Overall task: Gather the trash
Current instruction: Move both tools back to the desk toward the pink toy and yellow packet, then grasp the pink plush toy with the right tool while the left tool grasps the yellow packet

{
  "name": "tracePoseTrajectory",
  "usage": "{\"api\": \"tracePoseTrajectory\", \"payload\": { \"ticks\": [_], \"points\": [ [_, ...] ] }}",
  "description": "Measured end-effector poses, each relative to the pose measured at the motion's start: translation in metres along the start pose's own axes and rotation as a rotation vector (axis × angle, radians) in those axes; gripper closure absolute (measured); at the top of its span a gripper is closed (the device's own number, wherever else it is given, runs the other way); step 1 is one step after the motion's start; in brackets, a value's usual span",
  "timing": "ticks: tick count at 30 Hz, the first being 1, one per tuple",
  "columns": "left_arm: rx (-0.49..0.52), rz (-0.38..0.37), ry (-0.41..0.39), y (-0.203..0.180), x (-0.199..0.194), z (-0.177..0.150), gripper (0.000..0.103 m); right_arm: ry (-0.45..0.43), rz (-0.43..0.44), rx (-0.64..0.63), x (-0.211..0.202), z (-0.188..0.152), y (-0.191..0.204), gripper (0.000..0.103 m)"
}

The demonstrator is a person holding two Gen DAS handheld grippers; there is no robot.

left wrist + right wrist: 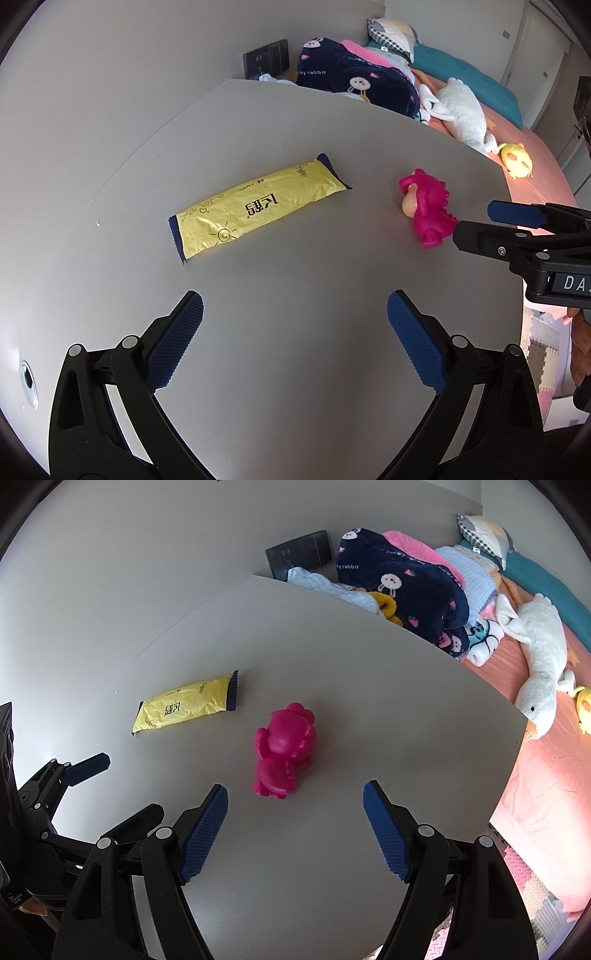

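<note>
The left tool point(295, 332) stood wide open above the grey worktop point(295, 387), its blue ridged pads point(181, 339) well apart and holding nothing. Bare worktop lay between the pads and ahead of them. Beyond that gap lay the flat yellow foil wrapper with dark blue crimped ends point(255, 210), flat on the surface, its long side running diagonally toward the far edge. It sat nearer the wall-side edge than the bed-side edge, with clear surface all around it.

The right tool point(295, 827) was likewise open, pads point(205, 830) apart, gripping nothing. Just ahead of its fingertips, apart from them, lay a magenta rubbery toy figure point(284, 749) on its side, about midway across the worktop. The wrapper point(184, 705) lay to its left, apart from it, with open surface between them. In the left wrist view the right tool point(476, 227) reached in from the right, its tips just beside the toy point(428, 206).

The far edge met a grey wall with a dark socket panel point(299, 554). Past the right-hand edge lay a bed with a pink sheet point(535, 775), folded blankets and a white plush goose point(543, 657).
</note>
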State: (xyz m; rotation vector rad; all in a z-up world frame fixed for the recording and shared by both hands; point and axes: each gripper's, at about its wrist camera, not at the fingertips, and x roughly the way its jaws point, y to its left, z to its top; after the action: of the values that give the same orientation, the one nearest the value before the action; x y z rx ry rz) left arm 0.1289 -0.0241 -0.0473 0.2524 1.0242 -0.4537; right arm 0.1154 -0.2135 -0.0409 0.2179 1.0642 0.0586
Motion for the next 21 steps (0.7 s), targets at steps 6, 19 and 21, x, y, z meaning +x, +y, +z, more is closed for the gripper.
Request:
{"api": "tracePoseTrajectory", "payload": {
  "ticks": [6, 19, 21],
  "points": [
    [0.025, -0.002, -0.007, 0.008, 0.01, 0.015, 0.006, 0.018, -0.009, 0.006, 0.018, 0.009, 0.005, 0.027],
    [0.133, 0.026, 0.007, 0.029, 0.042, 0.052, 0.006, 0.05, -0.061, 0.007, 0.041, 0.016, 0.004, 0.041],
    [0.124, 0.0, 0.014, 0.034, 0.046, 0.056, 0.006, 0.049, -0.066, 0.001, 0.041, 0.017, 0.004, 0.044]
  ]
}}
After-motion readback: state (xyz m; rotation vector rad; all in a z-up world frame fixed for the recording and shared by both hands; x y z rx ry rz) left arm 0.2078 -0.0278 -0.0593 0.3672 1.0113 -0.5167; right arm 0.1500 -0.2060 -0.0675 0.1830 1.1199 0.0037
